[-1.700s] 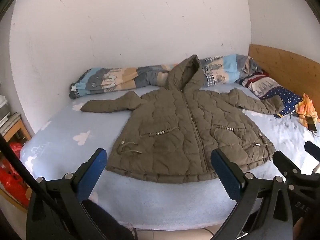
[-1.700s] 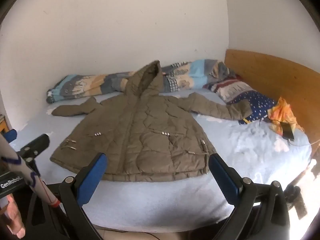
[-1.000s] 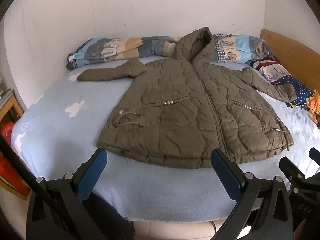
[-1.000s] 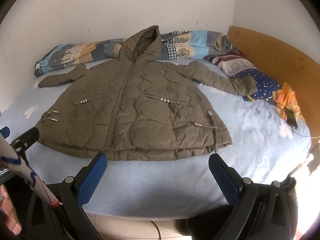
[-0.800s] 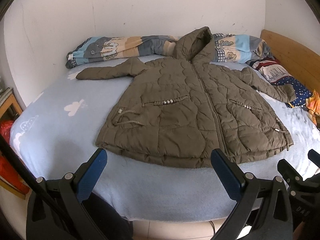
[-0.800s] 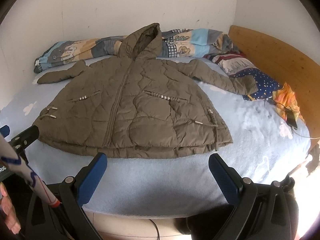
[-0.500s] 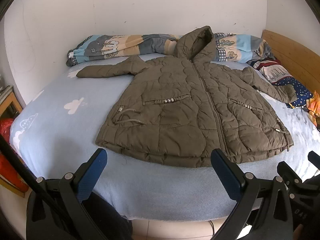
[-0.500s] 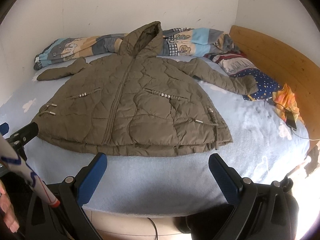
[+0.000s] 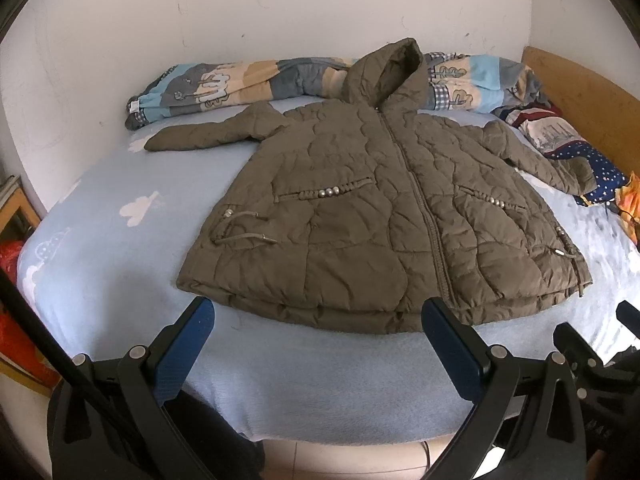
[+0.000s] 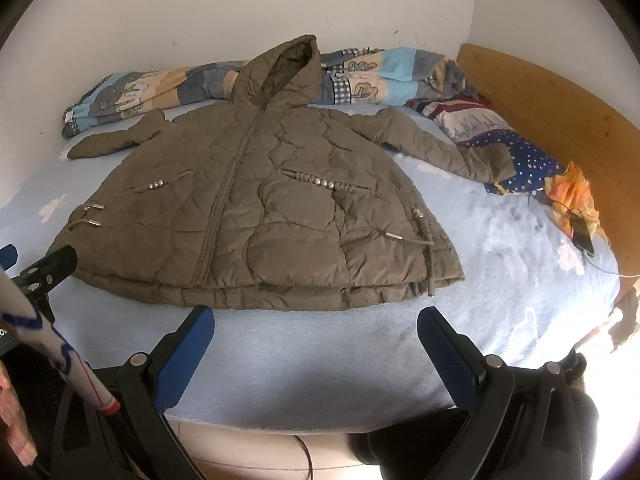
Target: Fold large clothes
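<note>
Quilted hooded jacket (image 9: 384, 216), flat on the bed (image 9: 120, 248) just beyond both pairs of spread, empty fingers (image 9: 188, 344): likely soft, puffy, light, slippery-shelled; best gripped at sleeve cuffs or hem corners.

hidden: the rolled quilt (image 9: 248, 80) runs behind the jacket's hood (image 9: 386, 74), its middle unseen | cut off: the wooden headboard (image 10: 560, 96) leaves the right wrist view at the right edge | glare: bed corner (image 10: 592, 344) washed out | too small: the dark gadget (image 10: 583, 235) on the orange cloth (image 10: 572, 192)
</note>
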{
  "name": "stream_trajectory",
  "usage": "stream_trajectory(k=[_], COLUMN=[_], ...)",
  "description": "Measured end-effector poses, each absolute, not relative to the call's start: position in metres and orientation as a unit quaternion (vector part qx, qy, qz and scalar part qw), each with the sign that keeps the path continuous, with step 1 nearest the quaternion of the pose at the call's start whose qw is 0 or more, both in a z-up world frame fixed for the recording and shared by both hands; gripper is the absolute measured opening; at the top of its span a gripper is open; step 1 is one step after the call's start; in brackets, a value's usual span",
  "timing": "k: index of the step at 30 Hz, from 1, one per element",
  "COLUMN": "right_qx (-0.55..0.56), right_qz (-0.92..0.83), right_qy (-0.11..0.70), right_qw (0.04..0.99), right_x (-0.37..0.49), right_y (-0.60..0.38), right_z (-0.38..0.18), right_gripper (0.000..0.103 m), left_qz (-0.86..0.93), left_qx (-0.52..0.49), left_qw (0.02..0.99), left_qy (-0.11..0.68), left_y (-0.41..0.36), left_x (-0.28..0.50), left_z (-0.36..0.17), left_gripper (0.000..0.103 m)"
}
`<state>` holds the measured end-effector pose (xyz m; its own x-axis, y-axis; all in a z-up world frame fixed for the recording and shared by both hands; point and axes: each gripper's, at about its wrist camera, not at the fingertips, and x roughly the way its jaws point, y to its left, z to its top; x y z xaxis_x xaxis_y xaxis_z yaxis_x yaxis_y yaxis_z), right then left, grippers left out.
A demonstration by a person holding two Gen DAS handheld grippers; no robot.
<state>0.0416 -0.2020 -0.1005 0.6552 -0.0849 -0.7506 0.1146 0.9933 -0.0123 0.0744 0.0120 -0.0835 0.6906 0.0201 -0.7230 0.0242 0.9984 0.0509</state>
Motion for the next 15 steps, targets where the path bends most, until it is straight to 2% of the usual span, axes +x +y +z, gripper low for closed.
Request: stream_trajectory(k=[7, 11, 15], right_qx=[0.012, 0.035, 0.065], right_qz=[-0.055, -0.067, -0.076], right_qy=[0.417, 0.4, 0.392], right_qw=[0.907, 0.913, 0.915], right_x=[0.061, 0.09, 0.127], right_y=[-0.218, -0.248, -0.285], right_z=[-0.101, -0.083, -0.068], right_gripper=[0.103, 0.103, 0.103], left_qz=[-0.01, -0.012, -0.003], left_qx=[0.027, 0.043, 0.065], left_qw=[0.923, 0.926, 0.917], left_qy=[0.383, 0.376, 0.394], left_y=[0.007, -0.005, -0.014], left_x=[0.128, 0.192, 0.264], left_z=[-0.069, -0.065, -0.089], left_gripper=[0.103, 0.103, 0.103])
